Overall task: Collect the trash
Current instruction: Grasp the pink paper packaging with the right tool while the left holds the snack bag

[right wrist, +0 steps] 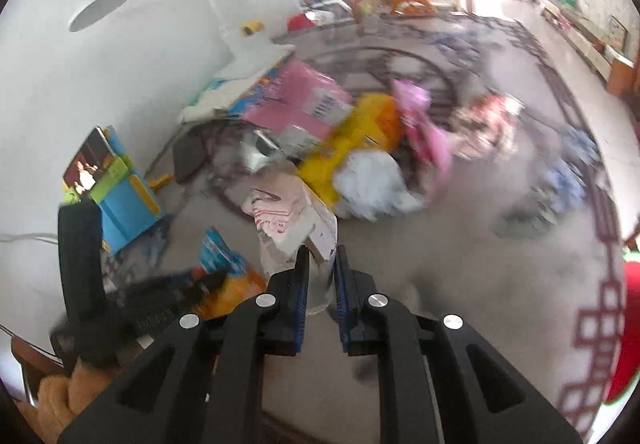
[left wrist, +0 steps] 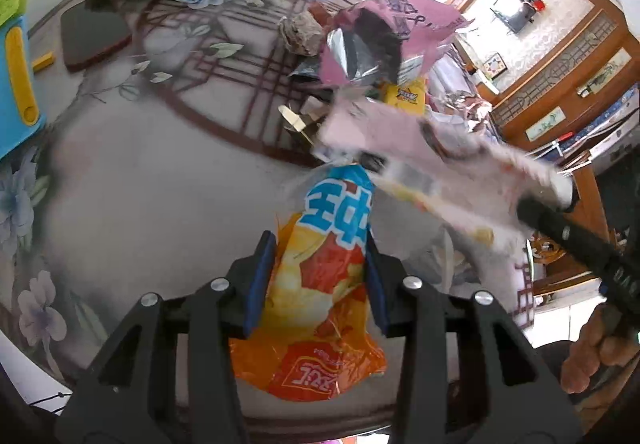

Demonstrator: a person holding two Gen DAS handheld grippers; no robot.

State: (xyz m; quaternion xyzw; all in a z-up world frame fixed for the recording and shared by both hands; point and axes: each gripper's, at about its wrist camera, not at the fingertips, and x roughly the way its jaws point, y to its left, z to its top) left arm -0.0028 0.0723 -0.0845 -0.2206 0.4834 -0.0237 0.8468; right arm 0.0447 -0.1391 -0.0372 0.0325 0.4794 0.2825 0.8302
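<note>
Orange chip bag (left wrist: 320, 284) sits clamped in the left gripper (left wrist: 316, 260); the right gripper (right wrist: 322, 276), pinching a pink wrapper (right wrist: 288, 219), should feed it in slowly.

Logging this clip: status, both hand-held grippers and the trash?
Left hand-held gripper shut on orange snack bag. Right hand-held gripper shut on pale wrapper. More wrappers piled on table.

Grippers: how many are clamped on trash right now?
2. The left gripper pinches the orange-and-blue crinkled snack bag above the table. The right gripper is shut on a pale pink-printed torn wrapper. Loose wrappers remain in the pile.
</note>
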